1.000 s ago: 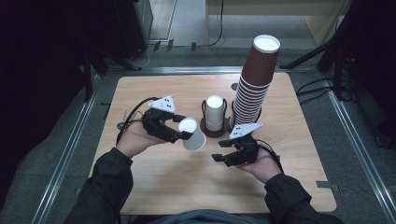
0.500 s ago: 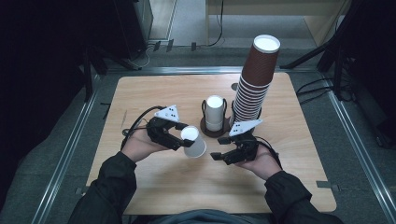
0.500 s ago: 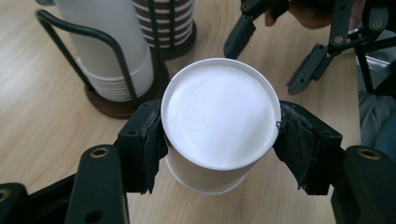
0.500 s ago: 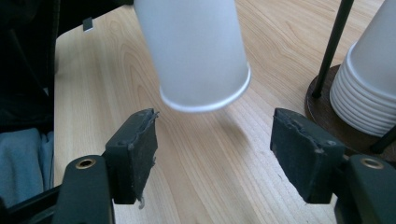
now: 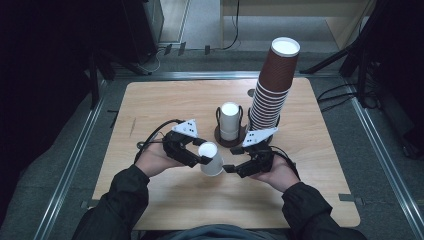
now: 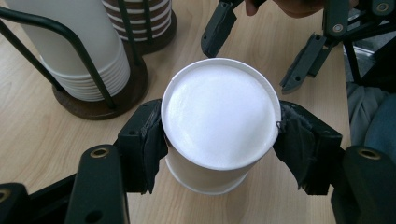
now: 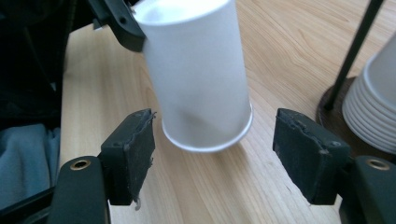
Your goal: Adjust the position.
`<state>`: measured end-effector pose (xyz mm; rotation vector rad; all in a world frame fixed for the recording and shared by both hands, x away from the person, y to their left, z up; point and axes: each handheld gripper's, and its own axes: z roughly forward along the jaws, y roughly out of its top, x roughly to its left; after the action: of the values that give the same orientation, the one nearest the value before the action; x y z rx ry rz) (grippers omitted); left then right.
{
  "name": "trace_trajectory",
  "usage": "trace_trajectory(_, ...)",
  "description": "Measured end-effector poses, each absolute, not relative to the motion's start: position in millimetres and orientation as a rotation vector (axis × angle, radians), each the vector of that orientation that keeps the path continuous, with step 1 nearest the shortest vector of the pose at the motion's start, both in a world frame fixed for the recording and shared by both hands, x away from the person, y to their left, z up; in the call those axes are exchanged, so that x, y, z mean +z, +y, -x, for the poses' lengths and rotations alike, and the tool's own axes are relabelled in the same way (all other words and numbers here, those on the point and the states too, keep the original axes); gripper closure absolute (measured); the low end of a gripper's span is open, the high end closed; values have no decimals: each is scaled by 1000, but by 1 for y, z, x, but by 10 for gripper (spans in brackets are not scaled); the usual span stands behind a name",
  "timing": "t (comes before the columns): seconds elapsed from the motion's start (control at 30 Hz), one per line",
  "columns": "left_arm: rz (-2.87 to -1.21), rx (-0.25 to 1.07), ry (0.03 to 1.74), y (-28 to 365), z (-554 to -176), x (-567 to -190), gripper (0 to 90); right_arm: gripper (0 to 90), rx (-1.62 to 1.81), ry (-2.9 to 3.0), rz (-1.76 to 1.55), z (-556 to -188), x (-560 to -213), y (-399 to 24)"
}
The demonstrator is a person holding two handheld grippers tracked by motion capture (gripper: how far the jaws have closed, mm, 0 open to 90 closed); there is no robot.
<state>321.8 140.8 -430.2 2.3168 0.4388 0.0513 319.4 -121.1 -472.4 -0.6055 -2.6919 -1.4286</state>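
cup: the upside-down white paper cup [image 5: 211,159] is held by its closed end, tilted, rim hanging just over the light wooden table [image 5: 150,100] near the front edge. A second ago it sat higher and further back, so it's come down and toward the person.
left tongs: the left tongs [image 6: 219,140] are clamped on the cup, pads squeezing both sides just under the flat bottom. No slack there.
right tongs: the right tongs [image 7: 215,149] stand apart, jaws just been opening wider, and the cup's rim hangs in front of the gap between the pads without touching either. Hand itself hasn't really budged.
what it means: looks like a handover or a two-handed grab being set up, the cup getting brought down to the waiting right side.
behind: short stack of white cups in the black wire holder [image 5: 230,122], tall brown ribbed cup stack [image 5: 272,90] beside it, both well back.
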Motion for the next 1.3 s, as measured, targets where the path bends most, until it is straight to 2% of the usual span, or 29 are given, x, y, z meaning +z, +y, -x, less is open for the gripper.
trace_trajectory(0.27, -2314, 48, 414, 136, -320, -427, 358, 185, -1413, -2686, 513, -318, -475, -120)
trace_trajectory(0.37, -2317, 42, 390, 133, -318, -426, 358, 171, -1403, -2686, 485, -318, -476, -119)
trace_trajectory(1.13, -2377, 3, 267, 109, -308, -430, 357, 163, -1330, -2707, 409, -315, -486, -95)
trace_trajectory(1.3, -2390, -2, 258, 106, -308, -432, 357, 194, -1328, -2709, 411, -314, -486, -96)
